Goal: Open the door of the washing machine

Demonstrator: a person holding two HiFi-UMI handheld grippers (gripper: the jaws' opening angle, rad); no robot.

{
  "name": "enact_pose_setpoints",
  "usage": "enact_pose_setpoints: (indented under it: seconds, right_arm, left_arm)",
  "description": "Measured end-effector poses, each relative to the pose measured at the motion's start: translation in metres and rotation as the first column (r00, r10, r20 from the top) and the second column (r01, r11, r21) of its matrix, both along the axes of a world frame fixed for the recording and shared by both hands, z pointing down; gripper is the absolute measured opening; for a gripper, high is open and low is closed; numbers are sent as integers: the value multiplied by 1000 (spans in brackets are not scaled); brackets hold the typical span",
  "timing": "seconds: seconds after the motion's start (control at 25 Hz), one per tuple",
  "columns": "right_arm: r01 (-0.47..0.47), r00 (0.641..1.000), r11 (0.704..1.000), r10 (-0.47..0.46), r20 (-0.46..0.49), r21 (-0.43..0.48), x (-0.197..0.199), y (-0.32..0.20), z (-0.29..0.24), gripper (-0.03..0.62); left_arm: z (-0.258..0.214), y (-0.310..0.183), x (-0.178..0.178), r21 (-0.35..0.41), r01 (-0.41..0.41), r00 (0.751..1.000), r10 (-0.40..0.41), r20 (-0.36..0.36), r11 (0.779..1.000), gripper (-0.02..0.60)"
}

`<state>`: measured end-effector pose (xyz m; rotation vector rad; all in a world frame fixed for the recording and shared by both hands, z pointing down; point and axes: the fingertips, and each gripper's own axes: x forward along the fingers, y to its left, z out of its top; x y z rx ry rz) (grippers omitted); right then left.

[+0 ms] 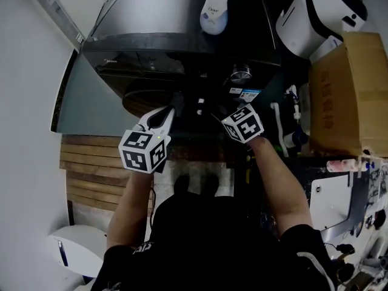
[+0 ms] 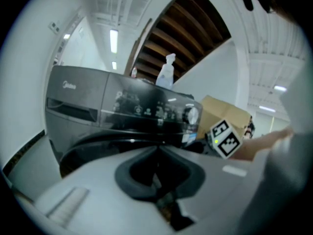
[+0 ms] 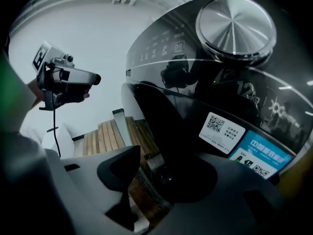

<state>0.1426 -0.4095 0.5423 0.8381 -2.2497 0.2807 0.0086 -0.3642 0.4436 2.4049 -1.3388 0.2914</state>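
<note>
A dark grey front-loading washing machine (image 1: 163, 17) stands right before me, its round door (image 1: 142, 99) shut. My left gripper (image 1: 168, 111) hovers in front of the door (image 2: 93, 148), its jaws (image 2: 157, 177) shut with nothing between them. My right gripper (image 1: 213, 115) reaches down at the door's right rim, under the chrome dial (image 1: 240, 73). In the right gripper view the door's dark edge (image 3: 155, 163) runs between the jaws of that gripper (image 3: 164, 173). A strip of wooden floor shows between the left pad (image 3: 122, 173) and that edge, so the pads do not clamp it.
A white pump bottle (image 1: 213, 14) stands on the machine's top. A cardboard box (image 1: 348, 96) and a white appliance (image 1: 315, 14) crowd the right side. Wooden slats (image 1: 91, 174) cover the floor at the left, beside a white wall. Cables and clutter lie at the lower right.
</note>
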Motion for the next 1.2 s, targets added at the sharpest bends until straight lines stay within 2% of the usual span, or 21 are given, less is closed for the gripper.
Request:
enact_pose_setpoints:
  seconds: [0.16,0.2,0.32,0.64,0.92,1.2]
  right_arm:
    - [47,994,999,-46,-96,10,1,-2,11,189]
    - [65,988,998,-63,-139,13,2,-2,17,200]
    - [114,963,993,-101,-250,41,3,-3,26,173]
    - [109,972,992,-93,-215,61,2,-4,23,152]
    - [102,981,991,-86,-176,85,2,-6,21,149]
    - [156,969,980,-127,-210,127,3,0,22,118]
  left_arm:
    - [2,-3,-4,-8,6,1000,-6,0,1000,14]
    - [3,-4,-4,-11,8,1000,-8,-2,1000,14]
    - [5,-6,-4,-19,11,1000,-11,-8,1000,14]
    - [5,-6,1,-24,7,1000,-7,-6,1000,14]
    - [0,0,8,-21,39,999,-39,9,999,14]
    - [-5,18,14,-27,57,998,-57,0,998,14]
